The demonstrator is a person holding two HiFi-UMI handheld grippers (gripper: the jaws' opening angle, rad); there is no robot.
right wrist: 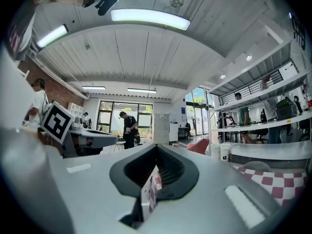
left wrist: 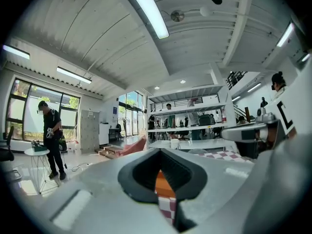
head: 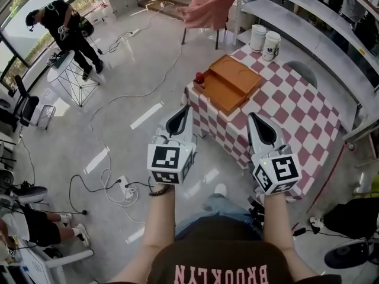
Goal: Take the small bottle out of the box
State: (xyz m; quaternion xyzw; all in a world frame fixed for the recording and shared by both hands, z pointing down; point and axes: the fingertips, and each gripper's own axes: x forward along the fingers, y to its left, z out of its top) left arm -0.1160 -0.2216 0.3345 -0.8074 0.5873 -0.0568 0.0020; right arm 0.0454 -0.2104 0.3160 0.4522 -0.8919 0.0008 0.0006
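An orange-brown box (head: 231, 80) lies open on the near-left part of a table with a red-and-white checked cloth (head: 296, 108). A small object with a red top (head: 200, 78), perhaps the small bottle, stands at the box's left corner. My left gripper (head: 179, 120) and right gripper (head: 260, 129) are held level side by side, short of the table's near edge, both shut and empty. In the left gripper view the gripper (left wrist: 163, 172) shows a sliver of the orange box (left wrist: 163, 185) through its slit. In the right gripper view the gripper (right wrist: 155, 172) shows only checked cloth (right wrist: 150, 189).
Two white tubs (head: 265, 40) stand at the table's far edge, below white shelving (head: 308, 22). A chair draped in pink cloth (head: 207, 7) stands beyond. A person (head: 65, 28) stands by a small round table (head: 68, 76) at the far left. Cables and a power strip (head: 124, 188) lie on the floor.
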